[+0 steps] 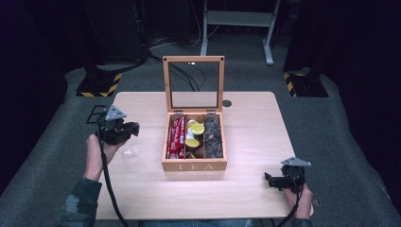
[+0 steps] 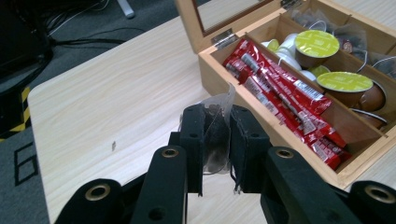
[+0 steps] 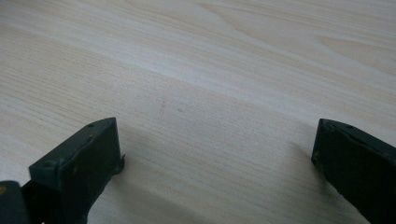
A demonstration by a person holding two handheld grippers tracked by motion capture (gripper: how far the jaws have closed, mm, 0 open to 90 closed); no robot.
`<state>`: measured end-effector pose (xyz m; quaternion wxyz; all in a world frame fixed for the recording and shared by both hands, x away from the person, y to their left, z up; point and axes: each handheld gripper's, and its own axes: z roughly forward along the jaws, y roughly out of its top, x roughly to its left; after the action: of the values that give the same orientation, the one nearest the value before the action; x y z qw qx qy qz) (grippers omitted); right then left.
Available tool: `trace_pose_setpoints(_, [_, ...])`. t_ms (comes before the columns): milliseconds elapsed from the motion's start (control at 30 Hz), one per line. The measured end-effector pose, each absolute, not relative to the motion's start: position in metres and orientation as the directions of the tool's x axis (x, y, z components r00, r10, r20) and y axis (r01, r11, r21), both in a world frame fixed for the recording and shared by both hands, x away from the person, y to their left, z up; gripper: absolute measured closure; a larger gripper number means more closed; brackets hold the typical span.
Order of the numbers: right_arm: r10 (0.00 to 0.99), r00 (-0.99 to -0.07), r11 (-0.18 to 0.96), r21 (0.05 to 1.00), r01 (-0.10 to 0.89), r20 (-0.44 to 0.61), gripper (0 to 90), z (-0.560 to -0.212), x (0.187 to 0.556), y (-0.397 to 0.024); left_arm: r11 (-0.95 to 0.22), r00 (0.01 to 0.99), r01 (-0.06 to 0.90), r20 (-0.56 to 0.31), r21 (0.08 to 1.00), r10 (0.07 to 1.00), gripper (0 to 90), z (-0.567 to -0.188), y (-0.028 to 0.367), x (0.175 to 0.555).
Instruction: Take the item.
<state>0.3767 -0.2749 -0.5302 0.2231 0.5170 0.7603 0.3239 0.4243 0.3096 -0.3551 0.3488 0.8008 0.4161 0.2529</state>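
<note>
1. Jaws of your left gripper (image 2: 216, 154) are matte black, blocky, with bolt holes along the arms; they are clamped on a clear tea sachet (image 2: 215, 135) holding dark leaves, its thin film crumpled and poking up above the pads.
2. Your right gripper (image 3: 215, 154) sits low over the table (image 3: 210, 70) with its flat-faced black jaws spread wide and bare wood between them; in the high view it rests near the table's near right corner (image 1: 276, 182).
3. Your sachet hangs over the table just left of the tea box (image 1: 194, 165), not yet over any compartment.
4. You have a pale, straight-grained tabletop with rounded corners and open surface on both sides of the box.
5. The box is square, light wood, lettered TEA on the front wall, with three lengthwise compartments: glossy red stick packets (image 2: 285, 93) on the left, round capsules (image 2: 344, 81) with lime-green foil tops in the middle, dark sachets (image 1: 213, 137) on the right.
6. Its glass-paned lid (image 1: 194, 85) stands upright on hinges at the far edge.
</note>
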Motion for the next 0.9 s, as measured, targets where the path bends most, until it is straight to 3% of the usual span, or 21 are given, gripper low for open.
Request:
trace_pose_setpoints(367, [0.931, -0.365, 0.255, 0.722, 0.643, -0.004, 0.4, -0.53, 0.377, -0.275, -0.376, 0.476, 0.523, 0.104, 0.765, 0.873, 76.3, -0.356, 0.334, 0.42])
trace_pose_setpoints(900, [0.931, -0.365, 0.256, 0.722, 0.643, -0.005, 0.4, -0.53, 0.377, -0.275, -0.339, 0.436, 0.605, 0.057, 0.721, 0.898, 76.2, -0.384, 0.359, 0.427])
